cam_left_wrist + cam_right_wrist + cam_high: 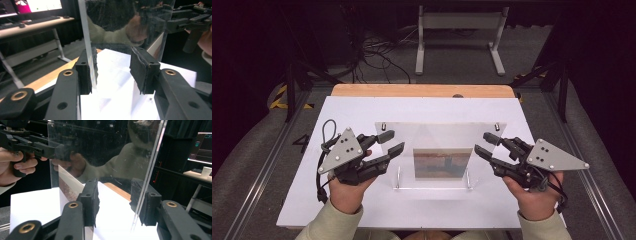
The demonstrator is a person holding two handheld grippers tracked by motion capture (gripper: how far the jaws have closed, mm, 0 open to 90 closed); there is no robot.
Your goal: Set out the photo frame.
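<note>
Step in hand: positioning at the two side edges of the upright clear panel (442, 137). Left gripper (391, 141) and right gripper (484, 144) jaws released, straddling those edges, pads not pressing. Next move, by judgement: even closure on both edges before any lift off the white board (362, 210).

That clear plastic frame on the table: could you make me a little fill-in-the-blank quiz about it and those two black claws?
1. The clear frame stands on a ____ board.
2. The left gripper straddles the frame's ____ edge in the high view.
3. The right gripper has its jaws ____, not pressing the panel.
4. Inside the frame sits one ____.

Missing words: white; left; open; picture
</note>
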